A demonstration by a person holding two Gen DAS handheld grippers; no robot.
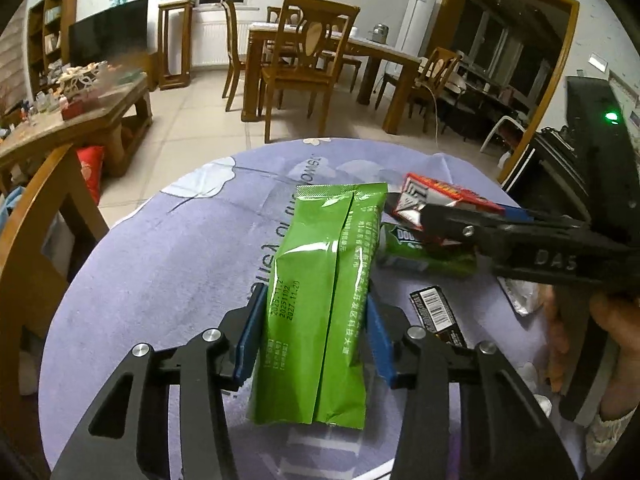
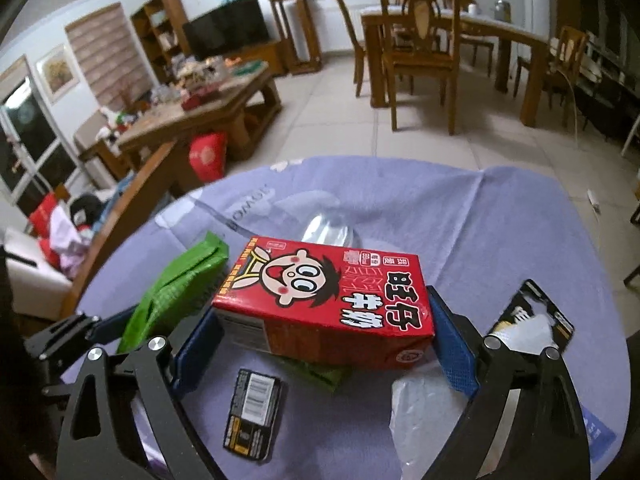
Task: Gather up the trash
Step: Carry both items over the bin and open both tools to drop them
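My left gripper [image 1: 314, 336] is shut on a long green snack packet [image 1: 320, 300] and holds it over the round table with the purple cloth [image 1: 160, 280]. My right gripper [image 2: 324, 344] is shut on a red milk carton [image 2: 328, 300] with a cartoon face, held above the table. In the left wrist view the right gripper [image 1: 420, 216] comes in from the right with the carton [image 1: 436, 196]. The green packet also shows at the left of the right wrist view [image 2: 176, 288].
On the cloth lie a black barcode wrapper [image 2: 252, 412], a green gum wrapper [image 1: 428, 256], a black-and-white wrapper [image 2: 532, 320], a clear plastic bag [image 2: 428, 412] and a clear plastic piece [image 2: 330, 230]. A wooden chair [image 1: 44, 248] stands left. Dining table [image 1: 320, 52] behind.
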